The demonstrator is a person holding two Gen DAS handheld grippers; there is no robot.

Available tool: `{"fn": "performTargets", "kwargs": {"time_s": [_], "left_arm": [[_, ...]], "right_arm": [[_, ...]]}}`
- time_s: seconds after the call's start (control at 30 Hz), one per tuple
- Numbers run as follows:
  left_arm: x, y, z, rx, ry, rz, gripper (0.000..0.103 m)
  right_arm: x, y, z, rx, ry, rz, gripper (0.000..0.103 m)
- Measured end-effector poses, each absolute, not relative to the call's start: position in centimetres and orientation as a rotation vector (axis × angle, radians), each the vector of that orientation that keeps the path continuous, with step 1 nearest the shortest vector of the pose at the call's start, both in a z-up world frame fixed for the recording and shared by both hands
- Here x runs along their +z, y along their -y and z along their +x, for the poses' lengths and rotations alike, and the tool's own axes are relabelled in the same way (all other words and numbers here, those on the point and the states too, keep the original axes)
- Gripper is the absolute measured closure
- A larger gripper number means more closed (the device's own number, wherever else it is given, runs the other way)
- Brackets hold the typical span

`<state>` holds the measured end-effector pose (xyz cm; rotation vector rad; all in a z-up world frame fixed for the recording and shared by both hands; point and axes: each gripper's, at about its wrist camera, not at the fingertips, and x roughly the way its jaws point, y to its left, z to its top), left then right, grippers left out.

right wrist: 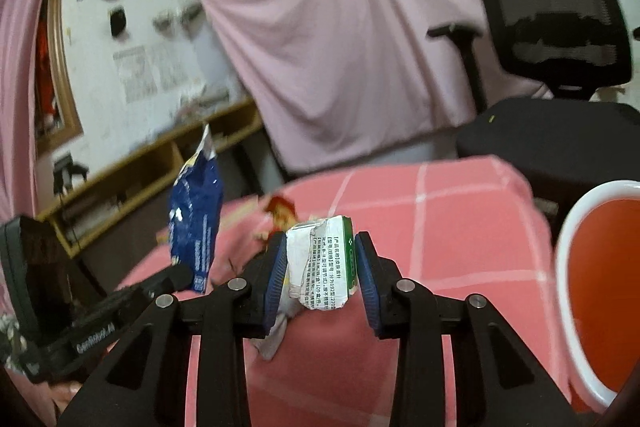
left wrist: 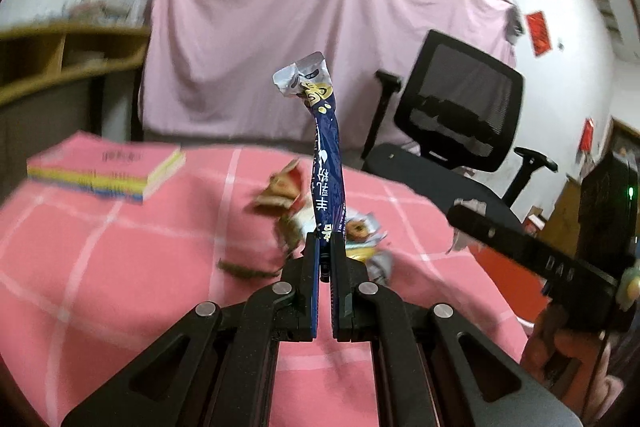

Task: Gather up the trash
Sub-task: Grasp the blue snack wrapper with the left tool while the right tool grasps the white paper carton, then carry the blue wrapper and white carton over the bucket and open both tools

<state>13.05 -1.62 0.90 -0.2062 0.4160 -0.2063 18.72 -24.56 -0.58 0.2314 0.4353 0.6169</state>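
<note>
My left gripper (left wrist: 325, 242) is shut on a long blue snack wrapper (left wrist: 328, 163) that stands up from the jaws above the pink checked tablecloth (left wrist: 120, 267); the wrapper also shows in the right wrist view (right wrist: 196, 223). More crumpled wrappers (left wrist: 288, 203) lie on the cloth just behind it. My right gripper (right wrist: 320, 259) is shut on a crushed white and green carton (right wrist: 324, 263), held above the cloth. An orange bin with a white rim (right wrist: 600, 291) stands at the right edge of the right wrist view.
A stack of pink books (left wrist: 108, 171) lies at the table's far left. A black office chair (left wrist: 456, 111) stands behind the table's right side. A pink sheet (left wrist: 300, 11) hangs at the back. Wooden shelves (right wrist: 152, 171) run along the left wall.
</note>
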Motion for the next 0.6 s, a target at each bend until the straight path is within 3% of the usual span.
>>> {"fn": "performTargets", "kwargs": {"time_s": [0.33,0.6], "left_arm": [[3.4,8.3,11.2,-0.269,-0.246,-0.011,0.101],[4.9,15.9,13.2,-0.412,-0.21,0.044,0.1]], "right_arm": [[3.0,29.6,15.1,0.442,-0.159,0.175,0.07],[3.5,34.5,14.4,0.282,-0.091,0.19,0.069]]}}
